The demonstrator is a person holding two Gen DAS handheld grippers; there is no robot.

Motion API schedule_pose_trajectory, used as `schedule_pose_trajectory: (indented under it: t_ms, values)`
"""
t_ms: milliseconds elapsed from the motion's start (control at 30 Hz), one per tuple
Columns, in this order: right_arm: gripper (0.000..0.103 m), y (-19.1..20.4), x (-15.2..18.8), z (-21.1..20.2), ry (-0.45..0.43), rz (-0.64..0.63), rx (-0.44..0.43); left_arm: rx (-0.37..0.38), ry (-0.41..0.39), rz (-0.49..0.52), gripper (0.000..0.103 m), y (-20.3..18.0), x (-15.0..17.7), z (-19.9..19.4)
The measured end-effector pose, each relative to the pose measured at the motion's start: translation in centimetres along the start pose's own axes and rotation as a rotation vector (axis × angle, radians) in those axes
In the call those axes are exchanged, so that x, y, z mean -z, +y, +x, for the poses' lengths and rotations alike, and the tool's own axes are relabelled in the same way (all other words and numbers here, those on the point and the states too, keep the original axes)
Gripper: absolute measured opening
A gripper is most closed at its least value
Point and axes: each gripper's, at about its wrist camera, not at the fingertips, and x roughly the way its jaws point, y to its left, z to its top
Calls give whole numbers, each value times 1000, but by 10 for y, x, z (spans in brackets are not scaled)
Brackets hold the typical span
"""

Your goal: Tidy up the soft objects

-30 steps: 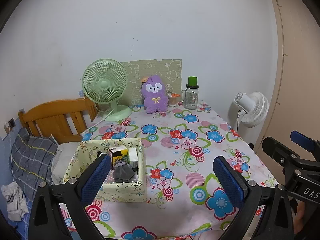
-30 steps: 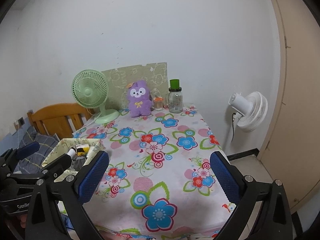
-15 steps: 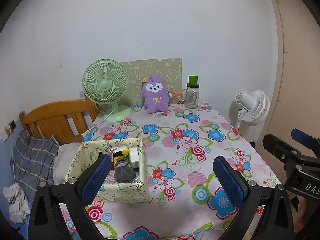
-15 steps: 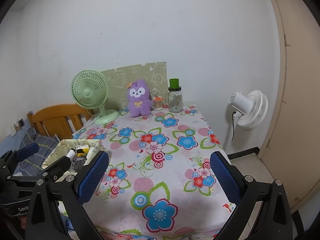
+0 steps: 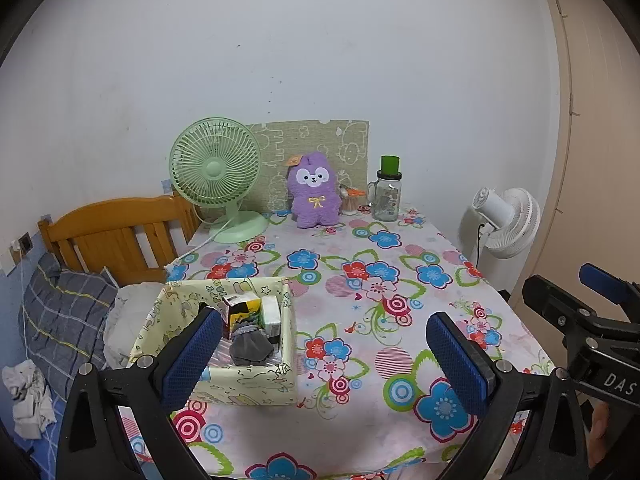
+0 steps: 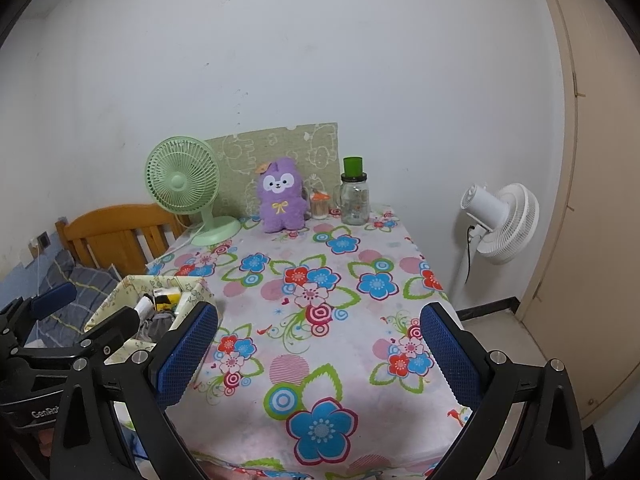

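left tool (image 5: 324, 350) hanging released, empty | right tool (image 6: 318, 348) hanging released, empty | purple plush (image 5: 315, 189) sitting upright at worktop (image 5: 360, 280) rear | box (image 5: 224, 376) sitting front-left

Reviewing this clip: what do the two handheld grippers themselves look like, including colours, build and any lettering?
Both match: the left gripper and the right gripper have black angular frames with silver bolts and flat rectangular blue textured pads. Partial white lettering shows on each body: "DAS" on the right one, "GenRob" on the left. No cables or sleeves visible.

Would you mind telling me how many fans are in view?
2: a green fan at the table's far left corner beside the purple plush, and a white fan standing off the table's right side.
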Motion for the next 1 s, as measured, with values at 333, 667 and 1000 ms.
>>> schedule_pose_trajectory:
  t_ms: [333,667,1000]
  values:
    - [102,2,0,0,0,-4,1,-1,-2,-4,103,0,1,-1]
    - [102,5,0,1,8,-9,-8,-1,-3,-12,103,2,0,-2]
    - [102,5,0,0,0,-12,-6,0,-9,-17,103,1,0,-3]
